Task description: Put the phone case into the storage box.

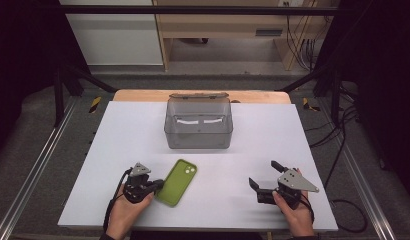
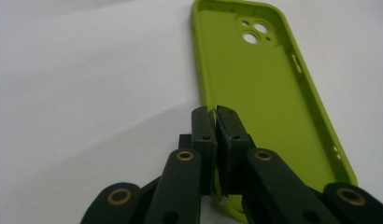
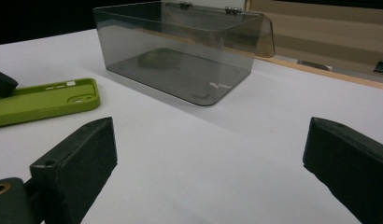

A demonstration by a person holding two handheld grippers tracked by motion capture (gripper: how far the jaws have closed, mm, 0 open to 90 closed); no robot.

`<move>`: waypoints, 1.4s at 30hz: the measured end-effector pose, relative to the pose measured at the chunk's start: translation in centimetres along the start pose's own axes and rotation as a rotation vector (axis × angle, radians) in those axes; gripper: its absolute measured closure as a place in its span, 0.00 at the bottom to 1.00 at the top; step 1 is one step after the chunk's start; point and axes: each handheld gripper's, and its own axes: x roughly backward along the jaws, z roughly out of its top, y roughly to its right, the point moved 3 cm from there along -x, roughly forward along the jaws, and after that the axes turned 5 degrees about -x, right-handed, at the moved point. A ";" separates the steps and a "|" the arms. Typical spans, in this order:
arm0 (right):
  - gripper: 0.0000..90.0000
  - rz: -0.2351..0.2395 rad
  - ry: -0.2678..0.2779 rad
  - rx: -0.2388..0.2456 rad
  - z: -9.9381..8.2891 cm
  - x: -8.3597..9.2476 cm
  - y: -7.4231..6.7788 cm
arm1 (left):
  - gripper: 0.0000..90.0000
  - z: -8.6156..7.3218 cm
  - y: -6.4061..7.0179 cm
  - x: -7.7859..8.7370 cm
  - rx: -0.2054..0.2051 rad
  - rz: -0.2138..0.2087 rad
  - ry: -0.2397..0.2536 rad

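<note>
Left gripper clenched on green phone case rim, just before smoky box; lift level. Right gripper spread wide, empty.

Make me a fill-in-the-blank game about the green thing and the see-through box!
1. The left claw is shut on the rim of the green phone ____.
2. The right claw has its jaws wide ____.
3. The lid of the clear box is ____.
4. The phone case lies on the white table, ____ the box.

Missing words: case; open; open; outside
</note>
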 end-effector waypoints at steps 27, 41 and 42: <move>0.06 0.122 0.015 -0.153 2.1 -2.3 -5.7 | 0.98 1.1 -0.3 3.0 0.003 0.023 0.348; 0.08 0.340 -0.106 -0.216 5.4 -8.6 -13.7 | 0.98 1.5 -0.2 4.7 -0.010 0.053 0.486; 0.08 0.353 -0.111 -0.214 5.7 -8.9 -14.0 | 0.98 1.5 -0.2 4.7 -0.015 0.057 0.488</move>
